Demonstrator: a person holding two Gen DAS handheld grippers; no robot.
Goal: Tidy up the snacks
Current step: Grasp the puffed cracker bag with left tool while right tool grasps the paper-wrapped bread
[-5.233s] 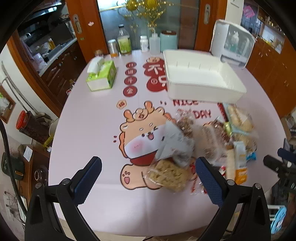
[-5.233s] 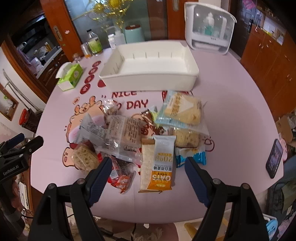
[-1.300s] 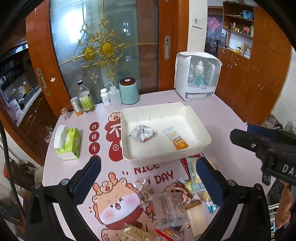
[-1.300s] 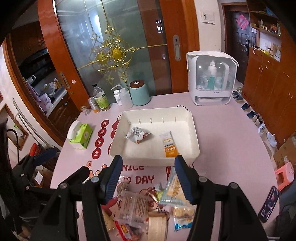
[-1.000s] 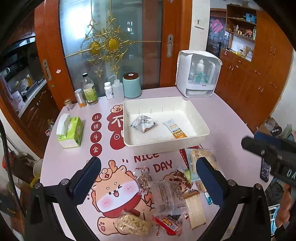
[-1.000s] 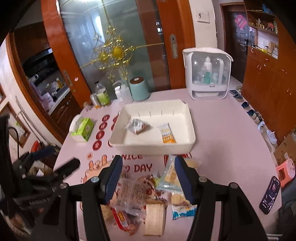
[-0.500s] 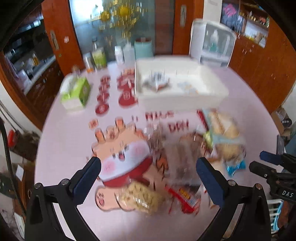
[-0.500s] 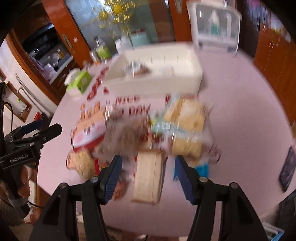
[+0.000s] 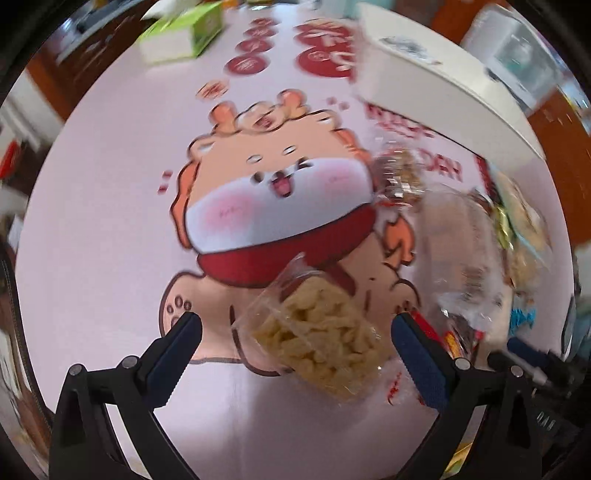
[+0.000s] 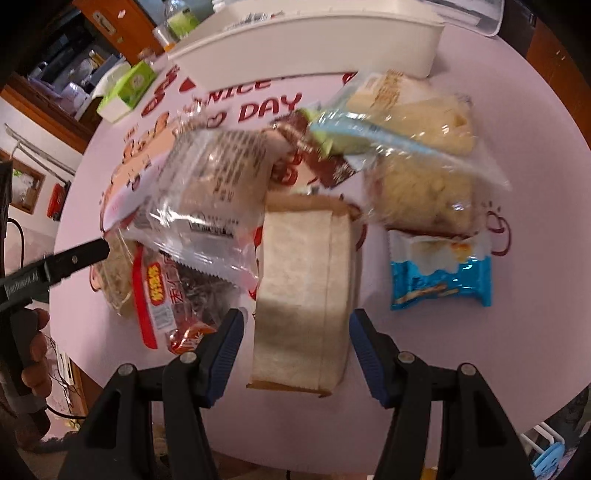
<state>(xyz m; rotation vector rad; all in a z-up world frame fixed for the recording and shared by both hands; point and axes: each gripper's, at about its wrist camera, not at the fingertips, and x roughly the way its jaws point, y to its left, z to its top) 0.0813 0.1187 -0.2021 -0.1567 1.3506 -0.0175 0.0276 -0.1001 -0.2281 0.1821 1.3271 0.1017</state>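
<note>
Clear bag of yellow puffs [image 9: 317, 338] flat on table, tan wrapped bar [image 10: 303, 291] lengthwise beside snack pile.

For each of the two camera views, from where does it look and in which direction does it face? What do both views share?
Left wrist: sits on the left gripper, faces steeply down at a clear bag of yellow puffs; both open fingers show.
Right wrist: sits on the right gripper, faces steeply down at a beige wrapped bar; both open fingers show, plus the left gripper and hand.
Shared: pink table, white tray, green tissue box.

Left hand-held gripper [image 9: 295, 339] gaping wide, right hand-held gripper [image 10: 295, 328] narrower — both angled steeply downward
</note>
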